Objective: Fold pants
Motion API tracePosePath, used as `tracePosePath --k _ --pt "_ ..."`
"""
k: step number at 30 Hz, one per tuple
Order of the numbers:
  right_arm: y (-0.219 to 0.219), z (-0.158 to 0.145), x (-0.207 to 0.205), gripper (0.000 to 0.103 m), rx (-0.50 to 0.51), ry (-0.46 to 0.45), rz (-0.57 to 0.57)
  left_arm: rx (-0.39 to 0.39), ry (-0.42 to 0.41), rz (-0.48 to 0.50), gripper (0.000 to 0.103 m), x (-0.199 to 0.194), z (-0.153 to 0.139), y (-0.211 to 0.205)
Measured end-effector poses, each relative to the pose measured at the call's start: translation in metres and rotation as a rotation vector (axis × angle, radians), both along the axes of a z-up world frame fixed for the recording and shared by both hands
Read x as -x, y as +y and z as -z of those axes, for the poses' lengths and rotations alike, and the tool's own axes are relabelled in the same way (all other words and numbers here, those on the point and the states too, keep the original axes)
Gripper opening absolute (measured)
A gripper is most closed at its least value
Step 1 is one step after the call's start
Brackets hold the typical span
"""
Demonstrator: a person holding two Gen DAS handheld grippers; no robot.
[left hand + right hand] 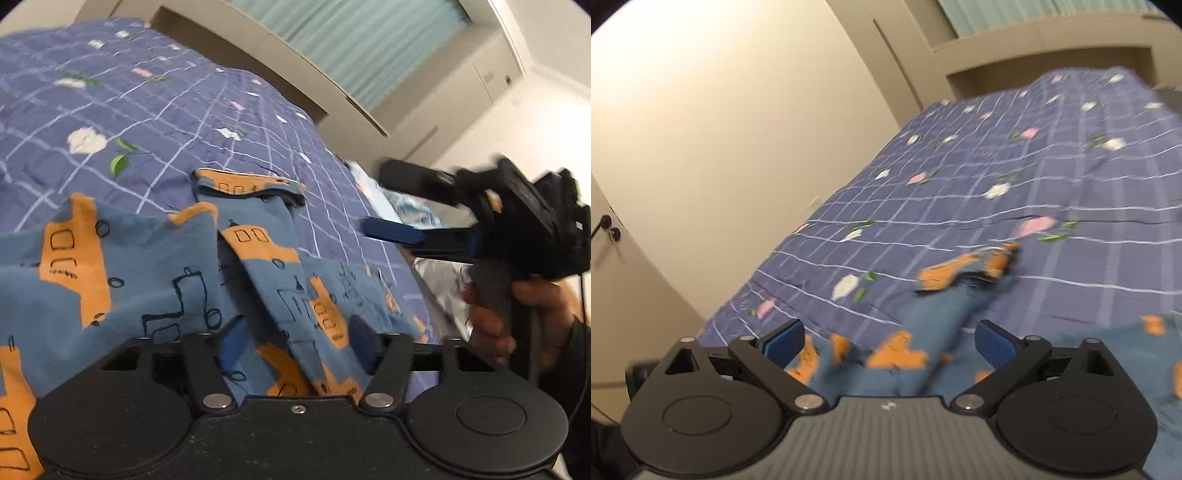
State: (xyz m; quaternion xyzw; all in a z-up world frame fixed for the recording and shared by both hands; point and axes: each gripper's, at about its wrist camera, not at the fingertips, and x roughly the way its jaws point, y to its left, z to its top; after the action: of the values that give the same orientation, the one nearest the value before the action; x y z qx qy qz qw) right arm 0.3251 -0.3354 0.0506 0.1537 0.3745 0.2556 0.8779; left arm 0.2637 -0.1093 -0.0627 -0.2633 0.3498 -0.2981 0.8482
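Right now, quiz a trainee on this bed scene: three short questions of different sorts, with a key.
1. True or false: the right gripper has its fingers clamped on cloth.
2. What do the pants lie on? A) a bare wooden floor B) the checked bedspread C) a chair
3. Fill in: the pants are blue with ____ patches.

Key: 1 false, the fingers stand wide apart; 2 B; 3 orange.
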Motion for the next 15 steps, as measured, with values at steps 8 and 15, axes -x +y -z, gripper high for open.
tracePosePath --k 8,15 --pt "0.046 0.034 -0.074 0.071 -0.024 0.222 0.028 0.036 0.067 -0.063 0.012 -0.009 0.015 0.008" --pt "0.096 0.046 -0.093 0.06 0.273 0.211 0.04 0.043 0.043 -0.049 0.006 -0.006 0.019 0.006"
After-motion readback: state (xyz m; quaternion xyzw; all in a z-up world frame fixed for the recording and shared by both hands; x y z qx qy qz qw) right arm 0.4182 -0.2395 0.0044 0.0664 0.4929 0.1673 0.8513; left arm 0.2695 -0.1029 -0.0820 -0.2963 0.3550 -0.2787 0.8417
